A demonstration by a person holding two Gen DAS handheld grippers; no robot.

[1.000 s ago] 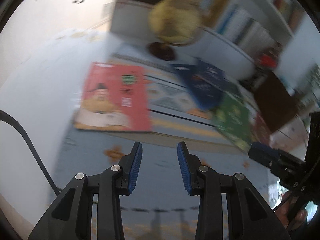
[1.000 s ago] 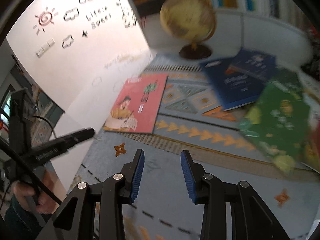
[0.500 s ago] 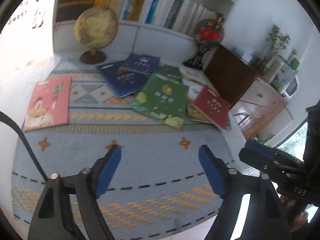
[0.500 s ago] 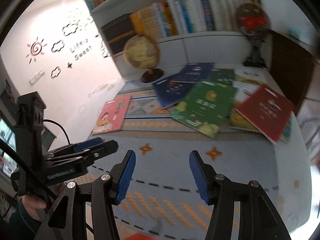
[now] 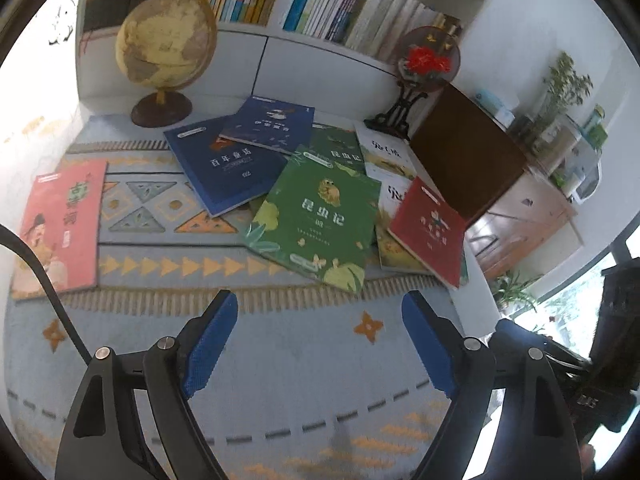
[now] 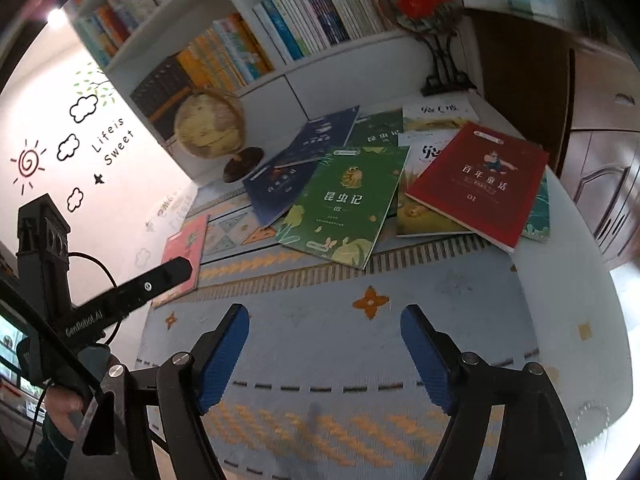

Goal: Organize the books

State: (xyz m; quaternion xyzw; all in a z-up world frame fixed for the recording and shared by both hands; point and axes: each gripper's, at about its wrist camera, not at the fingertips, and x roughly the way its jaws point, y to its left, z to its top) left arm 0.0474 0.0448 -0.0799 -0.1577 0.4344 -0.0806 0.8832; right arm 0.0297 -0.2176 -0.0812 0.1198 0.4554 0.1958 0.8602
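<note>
Several thin books lie scattered on a patterned blue rug (image 5: pixel 280 360). A green book (image 5: pixel 316 220) (image 6: pixel 344 200) lies in the middle, overlapping two dark blue books (image 5: pixel 228 168). A red book (image 5: pixel 430 228) (image 6: pixel 480 180) rests on white and yellow ones (image 5: pixel 384 152) at the right. A pink book (image 5: pixel 60 224) (image 6: pixel 186 248) lies apart at the left. My left gripper (image 5: pixel 320 300) and right gripper (image 6: pixel 325 312) hover over bare rug short of the books, jaws opening wide with nothing between them.
Behind the books stand a globe (image 5: pixel 166 40), a white shelf full of upright books (image 5: pixel 320 4) and a round red-flower ornament on a dark stand (image 5: pixel 428 60). A brown cabinet (image 5: pixel 468 152) borders the right side. The left gripper's body (image 6: pixel 120 300) shows at the right view's left.
Both views swung right from the pink book and globe to the whole pile. Both grippers' jaws spread from narrow to wide. The pile now looks nearer.
</note>
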